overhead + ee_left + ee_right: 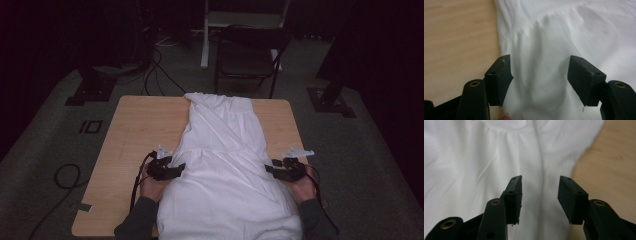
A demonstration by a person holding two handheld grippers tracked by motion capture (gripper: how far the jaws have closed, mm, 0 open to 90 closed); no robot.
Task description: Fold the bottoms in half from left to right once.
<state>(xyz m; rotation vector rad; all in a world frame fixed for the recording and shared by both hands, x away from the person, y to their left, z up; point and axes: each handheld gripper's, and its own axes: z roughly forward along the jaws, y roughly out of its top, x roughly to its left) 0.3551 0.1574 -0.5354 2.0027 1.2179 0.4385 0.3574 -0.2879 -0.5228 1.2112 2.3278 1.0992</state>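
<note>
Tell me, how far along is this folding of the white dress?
Done so far: the white dress lies lengthwise on the wooden table, its top end looking folded over. In hand: the left gripper and right gripper sit at its two side edges, jaws open, gripping nothing. Left, probably: taking hold of the edges and folding the long lower part, which hangs off the near edge.

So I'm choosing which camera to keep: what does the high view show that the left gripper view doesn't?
High view: the whole white garment laid down the table, both hands, the right gripper and a chair beyond.
Left gripper view: cloth wrinkles between the left gripper's open jaws.
Both: white cloth on bare wood.
</note>
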